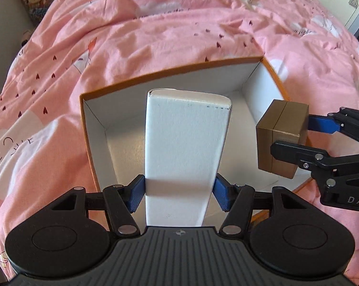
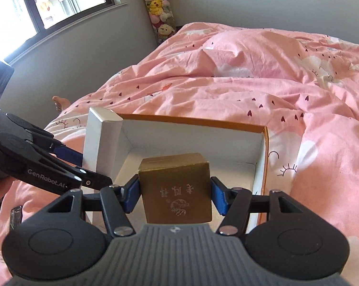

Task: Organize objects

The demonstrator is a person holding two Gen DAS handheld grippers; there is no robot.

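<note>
Step in hand, as I read it: both pieces are being carried to the open tray for packing.

Left claw (image 1: 179,190): blue pads pressed on the two long sides of the white carton (image 1: 186,143), gripped low on its length. The carton runs straight ahead of the claw and its far end hangs over the orange-rimmed tray (image 1: 170,70), not touching the tray floor as far as I can tell.

Right claw (image 2: 176,196): clamped on the gold box (image 2: 177,190), printed face up toward the camera. The box is held above the tray's near part; just to the left of this claw stands the white carton, hard against the tray's left wall in that view.

Next move, my judgement: lower each piece and release. The carton wants laying flat along one wall; the gold box then takes the free floor beside it.

Edges and room: the tray is empty inside, white floor open ahead of both claws. Carton and gold box sit near each other, so one should go down first. The tray rim lies under the right claw's fingers. Beyond the tray, rumpled pink quilt (image 1: 155,31) on the bed: soft footing, tray may tip if pushed.
</note>
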